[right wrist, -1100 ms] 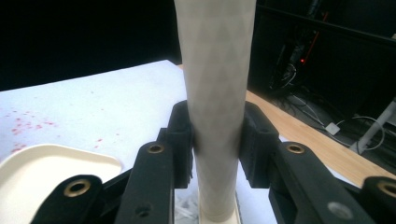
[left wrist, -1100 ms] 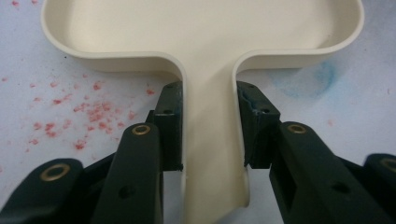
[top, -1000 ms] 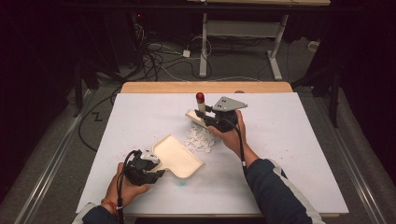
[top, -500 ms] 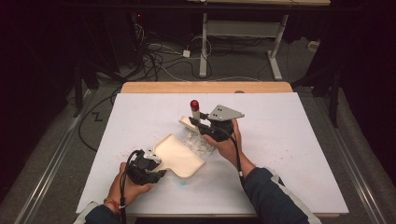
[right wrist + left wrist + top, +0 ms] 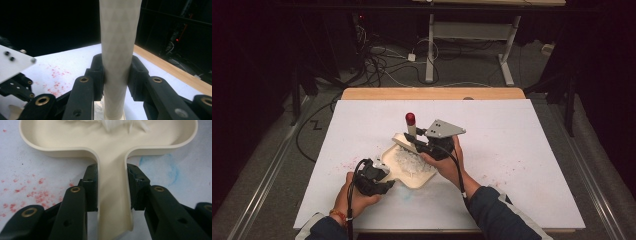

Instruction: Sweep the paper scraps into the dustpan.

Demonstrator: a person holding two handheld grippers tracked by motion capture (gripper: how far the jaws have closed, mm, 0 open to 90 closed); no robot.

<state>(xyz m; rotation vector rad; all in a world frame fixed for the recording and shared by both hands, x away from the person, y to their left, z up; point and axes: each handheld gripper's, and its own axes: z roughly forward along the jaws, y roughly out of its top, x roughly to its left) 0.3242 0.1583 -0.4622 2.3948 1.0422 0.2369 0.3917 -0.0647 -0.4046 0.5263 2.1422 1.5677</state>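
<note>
Dark room, cables on the floor, white table (image 5: 532, 165) speckled with red dust. Cream dustpan (image 5: 408, 167) flat on the sheet near the front edge, handle clamped between the left gripper (image 5: 113, 192) jaws, presumably to pin it while white shreds (image 5: 409, 161) are swept in; left hand (image 5: 357, 197) low and level behind the handle. Brush (image 5: 412, 131) with red-tipped handle pinched upright in the right gripper (image 5: 116, 72), head at the pan's far edge beside the shreds, right hand (image 5: 447, 165) reaching over the pan, wrist cocked.
</note>
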